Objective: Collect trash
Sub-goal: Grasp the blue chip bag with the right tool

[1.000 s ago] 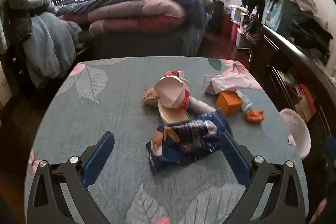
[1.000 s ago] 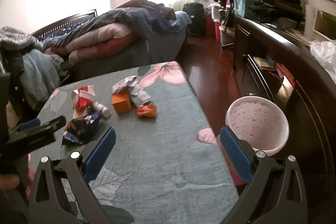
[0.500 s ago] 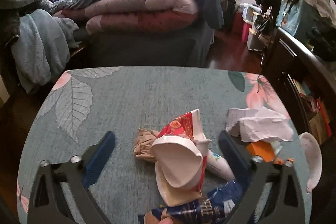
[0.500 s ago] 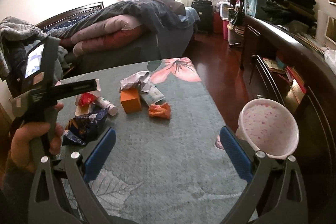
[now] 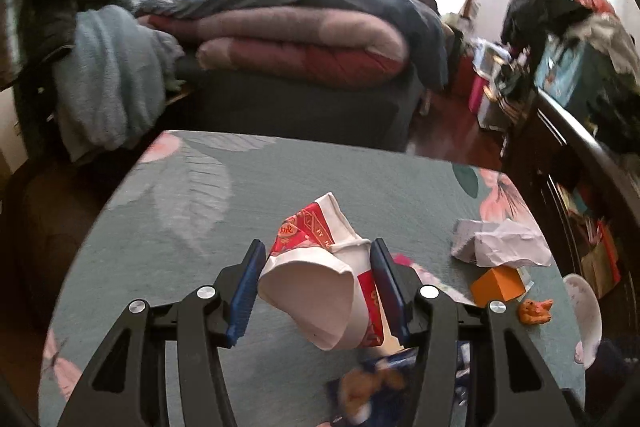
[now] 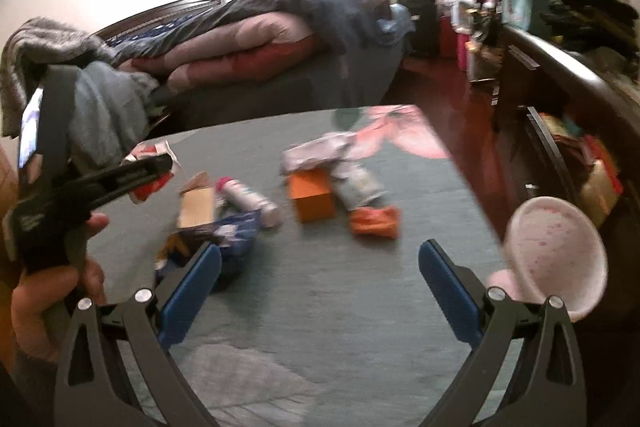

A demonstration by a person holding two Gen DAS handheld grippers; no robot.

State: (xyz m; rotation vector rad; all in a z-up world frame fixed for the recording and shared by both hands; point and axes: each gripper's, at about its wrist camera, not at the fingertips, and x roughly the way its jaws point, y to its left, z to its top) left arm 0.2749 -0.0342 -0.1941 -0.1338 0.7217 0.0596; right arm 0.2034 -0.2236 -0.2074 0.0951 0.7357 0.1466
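Note:
My left gripper is shut on a crushed red-and-white paper cup and holds it above the table; it also shows in the right wrist view at the left. My right gripper is open and empty over the table. On the table lie a blue snack bag, a small open carton, a white tube, an orange box, an orange wrapper and crumpled paper.
The table has a teal floral cloth. A pink speckled bin stands off its right edge, beside a dark cabinet. A bed with folded quilts is behind the table. Clothes hang at the left.
My left gripper moved forward over the pile, closed on the paper cup and lifted it. My right gripper moved a little forward and stayed open.

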